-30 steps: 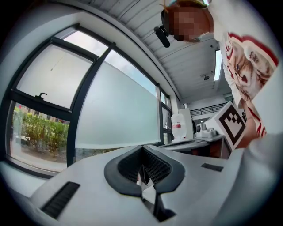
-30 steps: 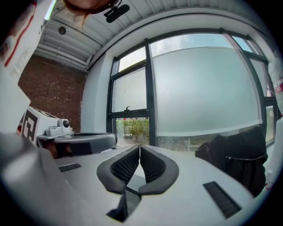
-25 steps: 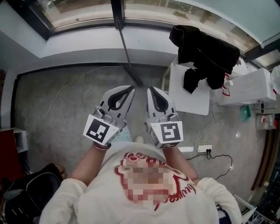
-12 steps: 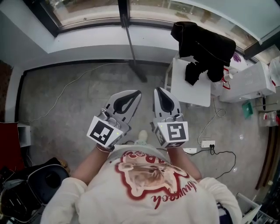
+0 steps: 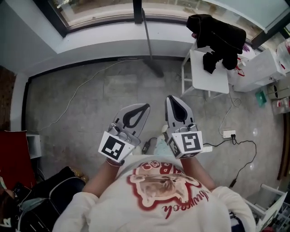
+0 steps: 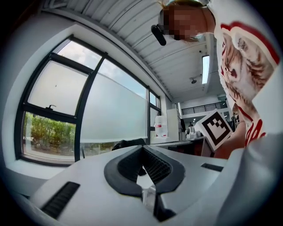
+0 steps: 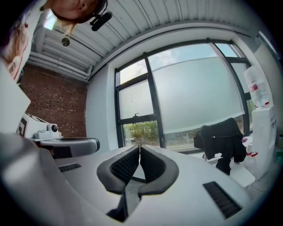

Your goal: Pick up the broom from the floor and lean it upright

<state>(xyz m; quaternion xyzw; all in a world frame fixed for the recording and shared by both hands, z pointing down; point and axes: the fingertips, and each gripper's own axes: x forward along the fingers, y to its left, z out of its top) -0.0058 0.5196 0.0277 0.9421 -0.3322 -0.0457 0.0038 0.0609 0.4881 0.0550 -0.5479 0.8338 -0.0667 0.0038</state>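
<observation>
Broom (image 5: 155,70) leans upright against the window frame (image 5: 137,5), with its head on the floor (image 5: 90,104) under the sill. The only writing is red script on the person's shirt (image 5: 158,199), and I cannot read it. Each gripper cube carries a black-and-white square marker.

Compared with a second ago, both grippers are much farther from the broom; then their tips were just beside its head. Left gripper (image 5: 146,106) and right gripper (image 5: 169,98) are both clenched with nothing between the jaws, side by side and pointing level toward the window.

Bare floor lies open between the tips and the broom. A white table (image 5: 213,79) with black clothes (image 5: 217,31) stands right of the broom. A thin cable (image 5: 68,102) crosses the floor on the left, a power strip (image 5: 229,133) lies on the right, and a dark bag (image 5: 41,204) sits at lower left.
</observation>
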